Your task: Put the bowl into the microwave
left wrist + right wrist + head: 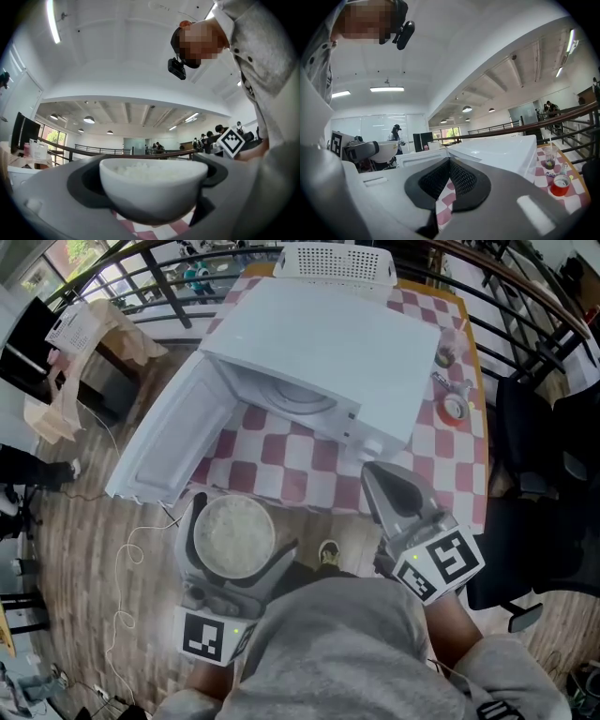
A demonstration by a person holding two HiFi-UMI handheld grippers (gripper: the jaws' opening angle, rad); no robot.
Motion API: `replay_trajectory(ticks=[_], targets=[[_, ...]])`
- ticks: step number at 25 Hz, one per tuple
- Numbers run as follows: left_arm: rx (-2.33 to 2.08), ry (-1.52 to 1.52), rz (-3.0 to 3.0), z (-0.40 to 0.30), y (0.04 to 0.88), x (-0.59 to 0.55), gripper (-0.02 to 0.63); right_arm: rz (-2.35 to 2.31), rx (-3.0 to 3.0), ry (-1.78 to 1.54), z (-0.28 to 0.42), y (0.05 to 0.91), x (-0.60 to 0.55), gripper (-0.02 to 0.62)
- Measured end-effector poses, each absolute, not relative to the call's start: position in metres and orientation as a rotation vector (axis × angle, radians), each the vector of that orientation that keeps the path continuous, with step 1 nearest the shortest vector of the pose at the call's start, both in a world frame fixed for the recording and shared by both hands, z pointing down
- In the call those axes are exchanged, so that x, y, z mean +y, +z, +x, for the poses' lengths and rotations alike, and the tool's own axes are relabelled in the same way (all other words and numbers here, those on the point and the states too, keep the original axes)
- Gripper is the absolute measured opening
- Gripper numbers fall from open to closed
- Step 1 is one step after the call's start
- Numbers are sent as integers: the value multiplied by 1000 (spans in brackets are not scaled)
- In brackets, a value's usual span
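Observation:
A white bowl filled with rice hangs in front of the table's near edge, with my left gripper shut on it from both sides. In the left gripper view the bowl fills the space between the dark pads. The white microwave stands on the checkered tablecloth, its door swung open to the left and its round turntable showing. My right gripper is shut and empty, pointing at the microwave's front right corner; its jaws meet with nothing between them.
A red-lidded cup and a glass stand on the table right of the microwave. A white perforated basket sits behind it. A black chair is at the right, and cables lie on the wooden floor.

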State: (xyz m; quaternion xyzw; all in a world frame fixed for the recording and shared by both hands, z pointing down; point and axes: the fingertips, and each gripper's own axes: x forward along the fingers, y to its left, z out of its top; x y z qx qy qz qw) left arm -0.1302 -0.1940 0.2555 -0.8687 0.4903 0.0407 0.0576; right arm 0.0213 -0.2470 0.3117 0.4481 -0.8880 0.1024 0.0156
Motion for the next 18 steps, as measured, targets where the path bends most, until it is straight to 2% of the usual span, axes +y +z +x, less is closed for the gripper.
replay_trajectory(ticks=[11, 18], targets=[[1417, 125, -2686, -105, 254, -216, 540, 1479, -2790, 305, 44, 300, -258, -3], [1371, 119, -2729, -113, 262, -243, 541, 1539, -2757, 316, 37, 299, -272, -2]])
